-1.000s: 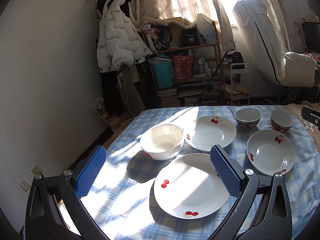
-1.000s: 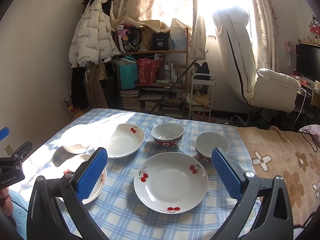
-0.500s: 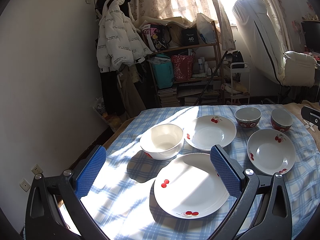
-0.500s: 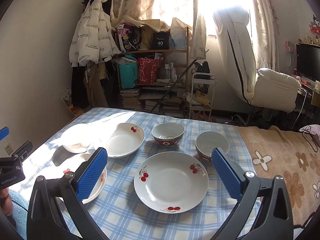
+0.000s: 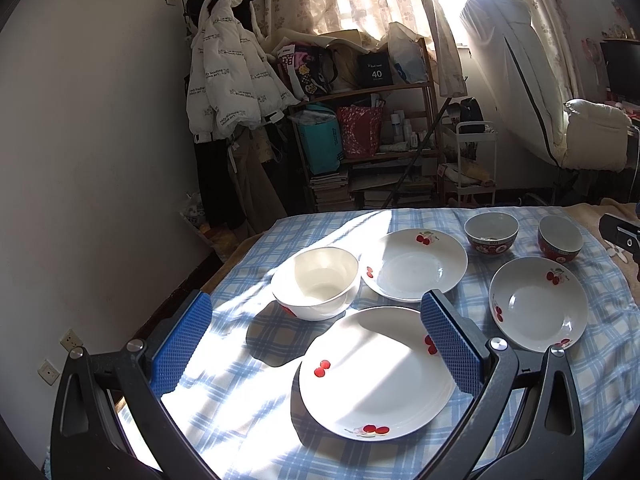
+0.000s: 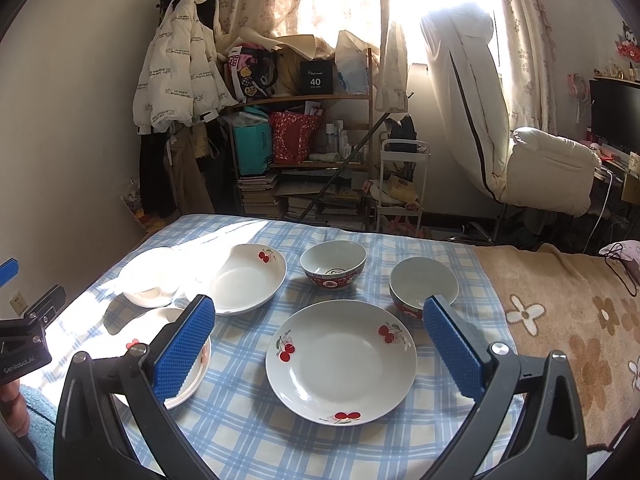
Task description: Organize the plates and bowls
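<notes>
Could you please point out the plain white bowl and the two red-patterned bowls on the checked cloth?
Plain white bowl (image 5: 316, 280): left wrist view, inner wall.
Left red-patterned bowl (image 6: 333, 260): right wrist view, inside.
Right red-patterned bowl (image 6: 422, 282): right wrist view, inside.

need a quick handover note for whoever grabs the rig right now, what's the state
Left tool: open, empty, hovering over the near plate.
Right tool: open, empty, hovering over the right plate.
On the checked cloth: three cherry plates, the third being the far plate; white bowl; two red bowls. All lie separate.
Done: nothing stacked.
Left: stack the plates, nest the bowls.
</notes>
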A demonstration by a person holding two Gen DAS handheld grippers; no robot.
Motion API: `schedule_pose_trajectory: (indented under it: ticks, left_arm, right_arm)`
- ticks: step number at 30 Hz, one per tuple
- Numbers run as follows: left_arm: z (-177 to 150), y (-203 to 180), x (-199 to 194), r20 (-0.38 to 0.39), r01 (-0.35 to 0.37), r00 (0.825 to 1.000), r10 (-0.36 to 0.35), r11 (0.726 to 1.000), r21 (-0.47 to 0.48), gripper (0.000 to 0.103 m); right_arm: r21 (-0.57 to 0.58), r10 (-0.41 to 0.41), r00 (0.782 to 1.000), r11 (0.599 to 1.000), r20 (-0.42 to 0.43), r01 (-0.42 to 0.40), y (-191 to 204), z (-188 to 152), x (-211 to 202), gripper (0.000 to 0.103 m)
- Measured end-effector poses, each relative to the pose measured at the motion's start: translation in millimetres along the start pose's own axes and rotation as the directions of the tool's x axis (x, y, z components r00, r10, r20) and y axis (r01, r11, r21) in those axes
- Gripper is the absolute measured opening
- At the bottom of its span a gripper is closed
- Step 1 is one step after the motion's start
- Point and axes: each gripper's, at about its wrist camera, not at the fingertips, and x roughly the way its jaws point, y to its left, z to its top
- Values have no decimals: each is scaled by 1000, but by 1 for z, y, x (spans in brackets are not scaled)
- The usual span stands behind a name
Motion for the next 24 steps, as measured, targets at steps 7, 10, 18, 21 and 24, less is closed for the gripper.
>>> schedule_pose_trajectory:
  ticks: [7,10,18,21,24]
  left_arm:
    - [16,-17,8,-29,35,999,-34,999,29,102]
    - [26,-30,12,-33,50,998,-49,997,59,102]
    - [52,-64,36,-36,87,996,-83,990,114,102]
    - [59,-79,48,-40,100,995,-95,986,137,102]
    - [66,-95,60,-57,131,991,-124,979,155,102]
  right_arm:
    - [28,-20,999,999,-30,20,-9,7,10,103]
    - [55,-23,998,998,-55,26,-17,10,17,103]
    - [79,-48,994,995,-95,56,-39,15,40,103]
    - [92,-47,992,994,-121,59,-47,16,53,103]
    - [90,-55,989,994,-139,68,-53,17,63,103]
